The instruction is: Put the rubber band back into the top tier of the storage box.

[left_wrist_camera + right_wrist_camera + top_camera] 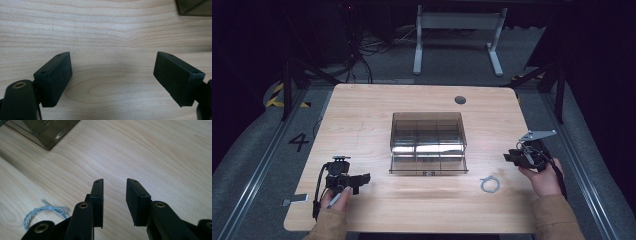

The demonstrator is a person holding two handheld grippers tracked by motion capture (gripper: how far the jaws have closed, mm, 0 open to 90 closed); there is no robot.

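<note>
At the lower left of the high view, the person's left hand [338, 197] rises from a tan sleeve and holds the left gripper [362, 180] low over the wooden table [362, 115], its tip pointing toward the frame's right. Its own view shows the jaws spread wide, with bare wood between them and a corner of the smoky clear organizer box [193, 7] at the upper right. At the right edge of the table, the right hand [544, 180] holds the right gripper [510, 157] pointing left toward the box [428, 142] at the centre. Its jaws stand a narrow gap apart, holding nothing. A small loop of pale blue cord [490, 184] lies on the wood between box and right hand, at the lower left of the right gripper view [46, 211].
</note>
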